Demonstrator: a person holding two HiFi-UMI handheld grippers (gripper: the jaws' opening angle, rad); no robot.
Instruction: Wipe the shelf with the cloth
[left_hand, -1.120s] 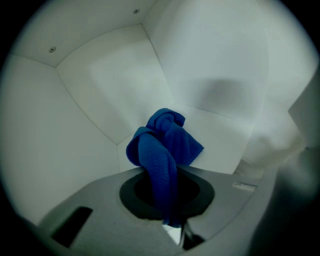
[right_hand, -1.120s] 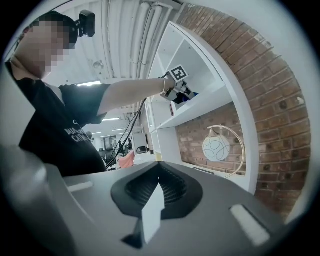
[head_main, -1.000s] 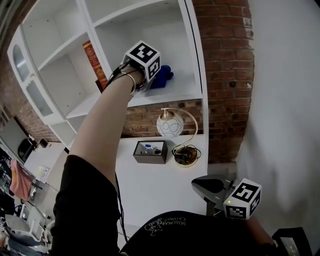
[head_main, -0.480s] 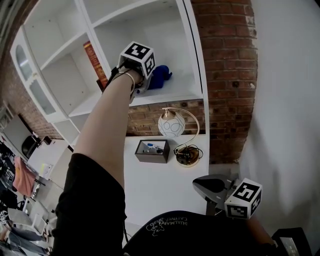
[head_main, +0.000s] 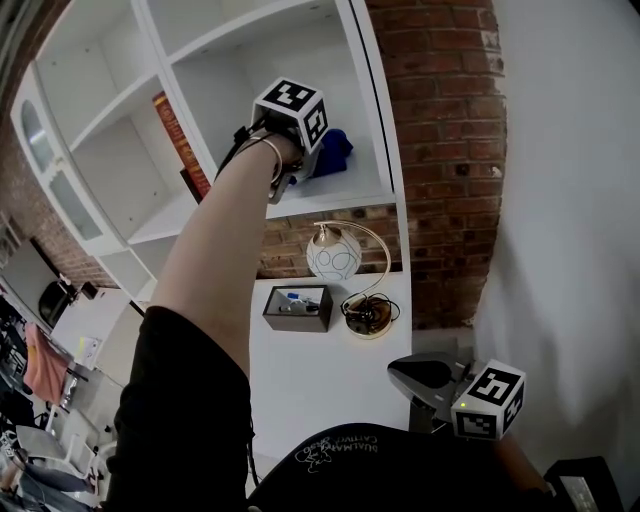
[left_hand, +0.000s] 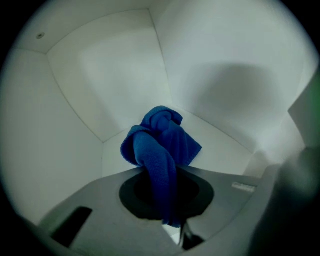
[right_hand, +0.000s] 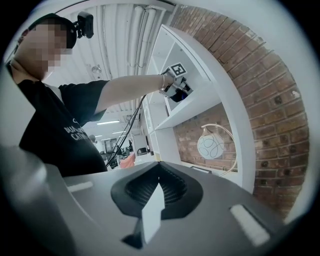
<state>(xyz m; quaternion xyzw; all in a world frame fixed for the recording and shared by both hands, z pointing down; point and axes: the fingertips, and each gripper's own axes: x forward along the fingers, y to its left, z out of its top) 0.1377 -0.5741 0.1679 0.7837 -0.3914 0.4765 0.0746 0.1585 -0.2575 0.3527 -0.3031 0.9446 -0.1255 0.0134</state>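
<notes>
My left gripper (head_main: 303, 152) has shifted right along the shelf (head_main: 345, 190), jaws clamped on the cloth (left_hand: 162, 145); wiping appears under way. The right gripper (right_hand: 150, 215) is empty, jaws together.

- The head view looks steeply down onto the shelf (head_main: 340, 195) and the worktop (head_main: 300, 380).
- The left gripper view sits close inside a shelf compartment, facing its back corner.
- The right gripper view looks up from low, sharing shelf and globe lamp (right_hand: 211, 146) with the head view.
</notes>
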